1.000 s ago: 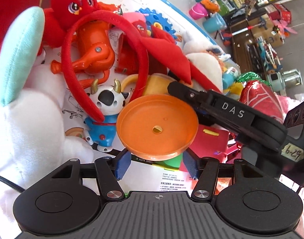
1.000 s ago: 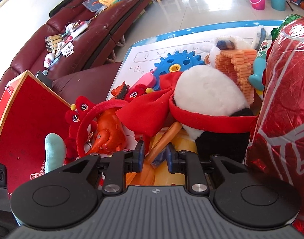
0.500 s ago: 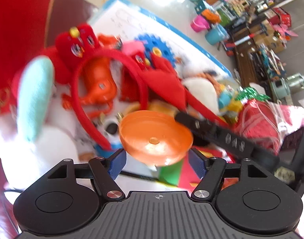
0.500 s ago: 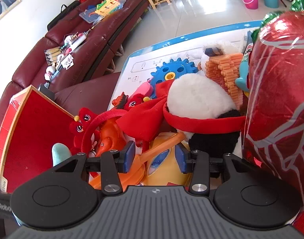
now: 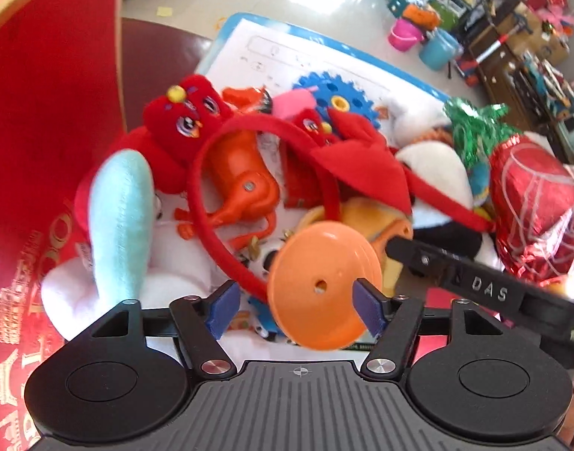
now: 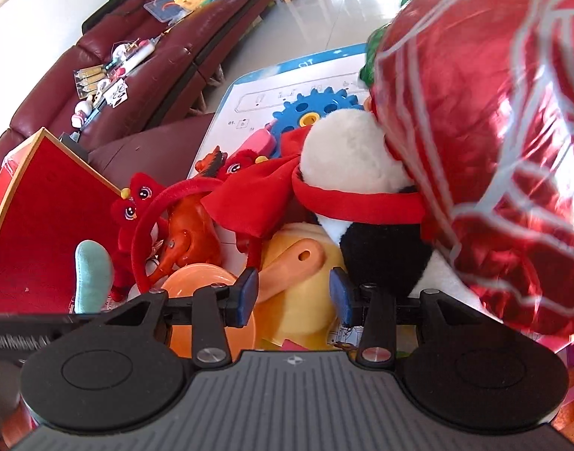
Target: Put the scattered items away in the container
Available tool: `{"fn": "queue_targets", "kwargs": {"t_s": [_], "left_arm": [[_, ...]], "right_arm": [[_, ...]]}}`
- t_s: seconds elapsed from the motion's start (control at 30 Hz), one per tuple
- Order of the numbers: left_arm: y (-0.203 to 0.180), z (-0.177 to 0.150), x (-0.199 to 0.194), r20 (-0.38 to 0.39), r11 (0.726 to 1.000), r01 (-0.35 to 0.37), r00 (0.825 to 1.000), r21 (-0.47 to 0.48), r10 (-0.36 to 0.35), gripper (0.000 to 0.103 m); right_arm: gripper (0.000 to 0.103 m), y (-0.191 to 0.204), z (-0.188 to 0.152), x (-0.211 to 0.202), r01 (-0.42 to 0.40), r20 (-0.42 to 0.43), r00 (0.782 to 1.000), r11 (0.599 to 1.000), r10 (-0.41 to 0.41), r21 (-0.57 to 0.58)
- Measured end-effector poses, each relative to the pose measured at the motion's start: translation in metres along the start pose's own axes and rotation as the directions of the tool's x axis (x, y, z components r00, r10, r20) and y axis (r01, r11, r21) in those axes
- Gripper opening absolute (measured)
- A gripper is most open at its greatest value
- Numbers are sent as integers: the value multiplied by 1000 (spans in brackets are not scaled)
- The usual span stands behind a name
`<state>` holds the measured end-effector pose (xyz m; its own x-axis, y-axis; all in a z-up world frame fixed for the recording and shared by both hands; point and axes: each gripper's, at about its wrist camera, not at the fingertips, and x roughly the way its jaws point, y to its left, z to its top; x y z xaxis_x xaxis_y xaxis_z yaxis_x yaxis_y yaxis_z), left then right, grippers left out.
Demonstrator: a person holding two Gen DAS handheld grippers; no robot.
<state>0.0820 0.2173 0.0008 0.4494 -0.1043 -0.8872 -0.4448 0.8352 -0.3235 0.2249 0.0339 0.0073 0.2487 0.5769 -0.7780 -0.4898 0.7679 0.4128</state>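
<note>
The left tongs (image 5: 292, 300) hang over a heap of toys with an orange plastic disc (image 5: 324, 285) between their blue pads. The right-hand pad (image 5: 366, 302) overlaps the disc's edge, while the other pad (image 5: 223, 304) stands clear, so the disc looks loosely cradled, not pinched; the jaws have just been narrowing slightly around it. The right tongs (image 6: 292, 297) are spread, having just let go wider, with the orange handle (image 6: 290, 263) lying between the pads and neither pressing on it. Beneath sit a yellow bowl (image 6: 305, 300), a panda plush (image 6: 354, 173) in a red scarf, a red headband (image 5: 219, 221), an orange toy horse (image 5: 242, 188), a blue gear (image 5: 336, 94) and a shiny red foil strawberry (image 6: 493, 150). All lie on a white printed sheet (image 5: 324, 56) on the bench. A red-lined box (image 5: 50, 94), likely the container, stands open to the left of the heap. The step in hand seems to be passing the disc from one gripper to the other. Next, the left tongs need to close firmly on the disc, then carry it leftward into the box.
</note>
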Motion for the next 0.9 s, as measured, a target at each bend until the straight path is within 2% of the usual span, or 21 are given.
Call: {"fn": "queue_targets", "kwargs": {"t_s": [0.07, 0.1, 0.13, 0.17, 0.2, 0.27, 0.4, 0.6, 0.67, 0.77, 0.9], "left_arm": [[-4, -5, 9, -13, 999, -43, 999, 29, 43, 64], [-5, -7, 13, -27, 998, -51, 998, 39, 52, 63], [-6, -9, 18, -39, 997, -54, 998, 46, 55, 58], [-7, -11, 23, -48, 996, -59, 997, 60, 62, 32], [-8, -12, 26, -51, 993, -80, 995, 82, 84, 17], [-8, -12, 25, -27, 987, -114, 993, 116, 118, 6], [-3, -5, 8, 37, 965, -182, 983, 188, 178, 4], [2, 5, 6, 37, 938, -196, 980, 287, 194, 5], [2, 6, 5, 35, 937, -189, 982, 293, 187, 16], [-1, 4, 6, 39, 932, -189, 982, 310, 186, 22], [-2, 4, 7, 39, 929, -189, 982, 319, 186, 22]], "right_arm": [[48, 2, -1, -1, 3, -3, 1000, 1000, -3, -16], [48, 2, -2, -1, 3, -4, 1000, 1000, -3, -24], [48, 2, -3, -2, 1, -6, 1000, 999, -1, -33], [48, 2, -3, -3, -2, -8, 1000, 999, 1, -42], [48, 2, -4, -4, -3, -10, 1000, 999, 3, -53], [48, 4, -4, -8, -2, -12, 1000, 996, 1, -85], [49, 10, -6, -13, -12, -21, 1000, 984, 8, -179], [49, 26, -13, -15, 5, -41, 999, 941, -20, -340], [49, 30, -16, -15, 1, -58, 998, 924, -25, -383], [49, 40, -23, -13, -12, -97, 995, 881, -39, -473], [48, 56, -35, -9, -20, -130, 988, 788, -77, -615]]}}
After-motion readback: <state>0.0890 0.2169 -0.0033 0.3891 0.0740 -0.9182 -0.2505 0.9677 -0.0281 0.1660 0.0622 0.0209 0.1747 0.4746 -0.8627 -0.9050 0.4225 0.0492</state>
